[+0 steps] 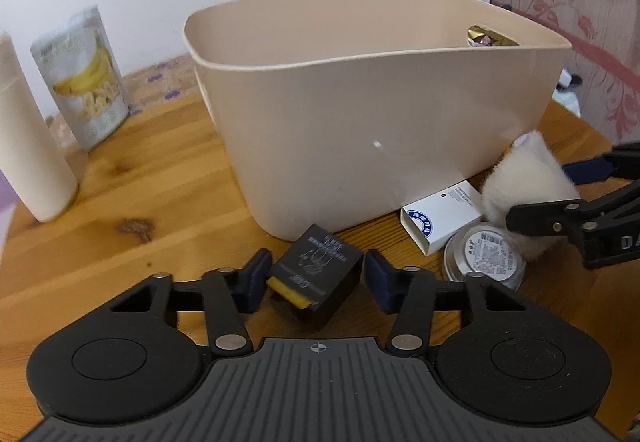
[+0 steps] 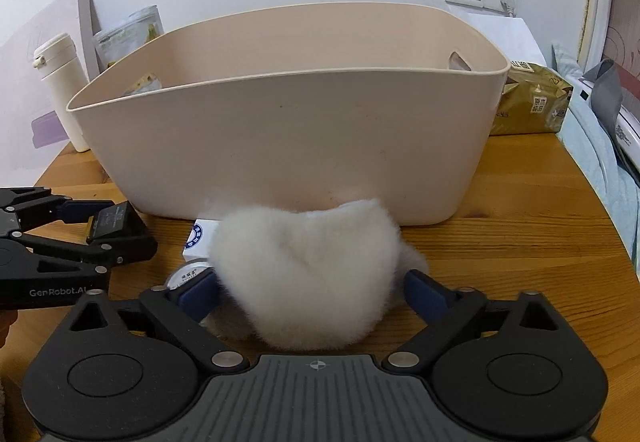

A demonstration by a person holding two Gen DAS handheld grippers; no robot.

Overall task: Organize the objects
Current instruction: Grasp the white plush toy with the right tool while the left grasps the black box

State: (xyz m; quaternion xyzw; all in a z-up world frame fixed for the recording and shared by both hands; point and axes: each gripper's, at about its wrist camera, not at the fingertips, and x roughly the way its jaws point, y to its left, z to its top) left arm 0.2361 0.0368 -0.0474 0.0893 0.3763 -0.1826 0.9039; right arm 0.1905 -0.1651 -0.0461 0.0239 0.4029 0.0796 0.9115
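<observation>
A: L tool [image 1: 316, 278]?
B: My jaws straddle black box [image 1: 316, 274] w/ gaps, no grip; box on tabletop [image 1: 140, 194] by bin [image 1: 360, 122].
A: R tool [image 2: 312, 292]?
B: Clamped on fluff [image 2: 308, 274], in front of bin.

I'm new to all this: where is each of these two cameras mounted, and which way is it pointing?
Left wrist view: sits on the left gripper, looking forward over the wooden table at the beige bin; its own fingers flank a black box, and the right gripper enters from the right.
Right wrist view: sits on the right gripper, facing the same bin; its fingers flank a white fluffy item, with the left gripper at left.
Shared: bin, table, black box, fluffy item, white carton, round tin.
</observation>
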